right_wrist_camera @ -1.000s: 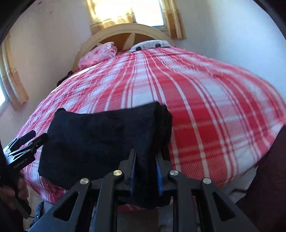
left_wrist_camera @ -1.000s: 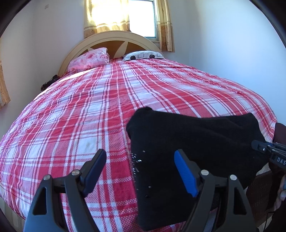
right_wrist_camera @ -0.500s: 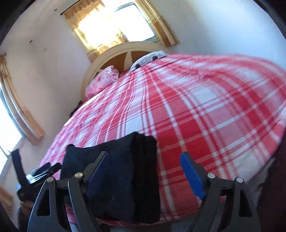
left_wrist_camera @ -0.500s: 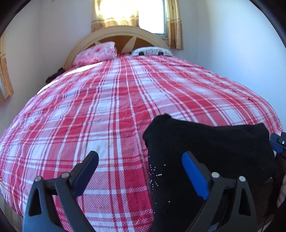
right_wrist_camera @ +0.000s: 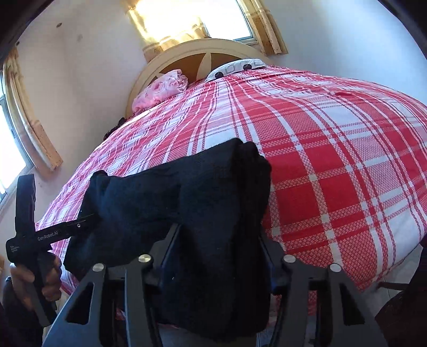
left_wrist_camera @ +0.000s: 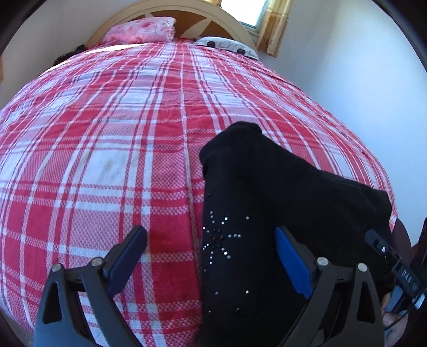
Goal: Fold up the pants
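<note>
the red and white plaid bedspread [left_wrist_camera: 112, 149] fills most of both views, bulging across the middle of each frame. behind it, at the top of each picture, an arched cream headboard [right_wrist_camera: 186, 53] stands against a white wall [left_wrist_camera: 360, 66], with a bright window and yellow curtains [right_wrist_camera: 152, 24] above it in the right wrist view. a pink pillow [left_wrist_camera: 141, 28] lies at the upper left of the bed and a white patterned pillow [left_wrist_camera: 226, 45] to its right.

the folded black pants [left_wrist_camera: 280, 213] lie on the near edge of the bed, in the lower right of the left wrist view and the lower centre of the right wrist view [right_wrist_camera: 186, 202]. a small starburst of shiny studs [left_wrist_camera: 221, 240] shows on the cloth near the left gripper.

the left gripper [left_wrist_camera: 210, 261] sits at the bottom of its own frame with its jaws spread wide; the left edge of the pants lies between them, but neither pad presses on the cloth. in the right wrist view it appears at the lower left [right_wrist_camera: 34, 235], held by a hand [right_wrist_camera: 50, 277].

the right gripper [right_wrist_camera: 216, 256] is at the bottom centre of its frame, its jaws having just been closing, with the thick folded end of the pants between them; the cloth hides the pads, so i cannot tell whether they are pressing on it.
</note>
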A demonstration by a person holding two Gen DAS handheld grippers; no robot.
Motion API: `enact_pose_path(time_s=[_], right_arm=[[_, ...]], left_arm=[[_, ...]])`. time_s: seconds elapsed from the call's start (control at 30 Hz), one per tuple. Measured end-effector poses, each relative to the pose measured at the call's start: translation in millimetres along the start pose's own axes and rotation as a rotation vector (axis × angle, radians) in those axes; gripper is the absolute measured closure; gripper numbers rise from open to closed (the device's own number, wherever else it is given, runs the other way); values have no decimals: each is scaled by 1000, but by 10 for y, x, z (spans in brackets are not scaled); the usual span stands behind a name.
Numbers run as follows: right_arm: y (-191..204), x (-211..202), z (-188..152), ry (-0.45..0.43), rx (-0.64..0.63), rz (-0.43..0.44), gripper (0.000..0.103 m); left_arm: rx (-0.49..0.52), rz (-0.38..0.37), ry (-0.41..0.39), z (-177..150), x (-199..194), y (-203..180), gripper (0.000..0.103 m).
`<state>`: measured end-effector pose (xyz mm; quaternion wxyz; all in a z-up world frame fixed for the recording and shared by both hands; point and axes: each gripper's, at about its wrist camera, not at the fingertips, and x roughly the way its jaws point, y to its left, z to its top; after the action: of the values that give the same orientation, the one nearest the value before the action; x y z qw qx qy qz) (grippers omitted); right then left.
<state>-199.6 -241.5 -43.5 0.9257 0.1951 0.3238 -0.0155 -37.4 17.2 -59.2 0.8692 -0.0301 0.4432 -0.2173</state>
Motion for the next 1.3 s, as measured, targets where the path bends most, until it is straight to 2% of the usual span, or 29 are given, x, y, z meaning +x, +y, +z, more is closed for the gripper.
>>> enact_pose_path(time_s=[0.07,0.1,0.13,0.17,0.27,0.3,0.33,0.37,0.43,0.53,0.7,0.9,1.1,1.17,1.3], right_arm=[[-35,16,10,5,20,20,56],[-37,17,9,7,20,21,56],[-34,27,6,7,13,15,56],[-33,31,-4,6,9,11,56],[-40,43,13,12,17,11,58],[-34,44,26,19,13,9,59],[-26,42,46,27,12,9,65],[-16,28,78,33,22,27,71],[28,-28,144,39,28,60,74],[192,-77,288,36,-33,66,74],[630,-37,623,23,-118,178,75],[1438,356,1018,22,-259,311,75],[2274,985,1212,61,-370,420,75],[2542,1222,1243,79,-393,448,75],[2946,1596,1265,106,-428,484,75]], left_arm=[[9,-7,-12,-33,-11,-45,11],[6,-38,-13,-45,-15,-69,25],[-2,-89,-8,-47,-13,-93,47],[-17,-130,-2,-45,-19,-113,54],[10,-115,-18,-39,-61,-184,62],[6,-116,-24,-34,-91,-187,67],[-2,-121,-27,-23,-116,-177,72],[-8,-128,-34,-10,-149,-173,74],[-12,-143,-46,26,-217,-150,77],[-25,-171,-88,119,-401,-78,78],[-23,-51,-209,262,-735,143,78],[-121,130,-318,426,-1077,804,78],[-203,305,-366,518,-1228,1424,78],[-216,371,-374,544,-1221,1574,78],[-240,449,-368,518,-1202,1762,78]])
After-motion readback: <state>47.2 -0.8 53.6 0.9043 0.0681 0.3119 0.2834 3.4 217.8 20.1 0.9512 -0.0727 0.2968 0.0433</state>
